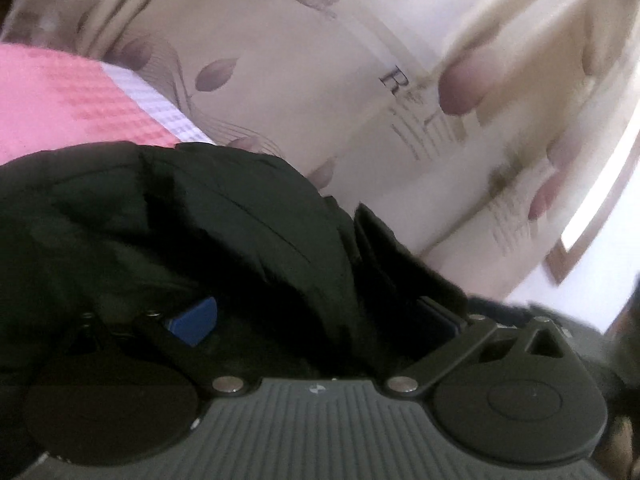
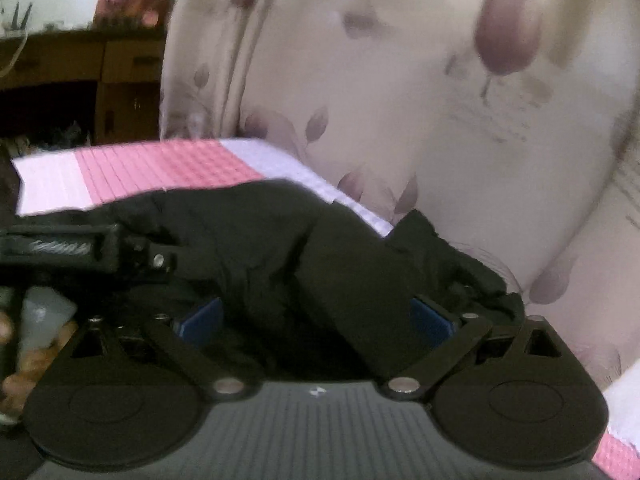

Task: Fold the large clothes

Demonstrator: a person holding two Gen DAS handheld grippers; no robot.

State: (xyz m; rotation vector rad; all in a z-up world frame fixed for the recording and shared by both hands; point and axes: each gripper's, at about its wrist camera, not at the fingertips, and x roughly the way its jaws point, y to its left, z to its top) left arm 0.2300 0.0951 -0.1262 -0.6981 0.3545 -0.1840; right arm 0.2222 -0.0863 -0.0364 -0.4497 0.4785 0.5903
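Both tongs, left gripper [image 1: 316, 320] and right gripper [image 2: 316, 318], gape wide around bunched black padded jacket [image 1: 180, 220], lying at 6 o'clock on pink-white waffle blanket [image 2: 160, 168]. We risk pinching several layers.

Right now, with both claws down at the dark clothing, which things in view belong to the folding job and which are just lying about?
Belongs to the job:
- bulky black padded garment
- left claw, open
- right claw, open
- pink and white waffle-weave cover under the garment

Just lying about:
- cream leaf-print curtain
- dark wooden cabinet
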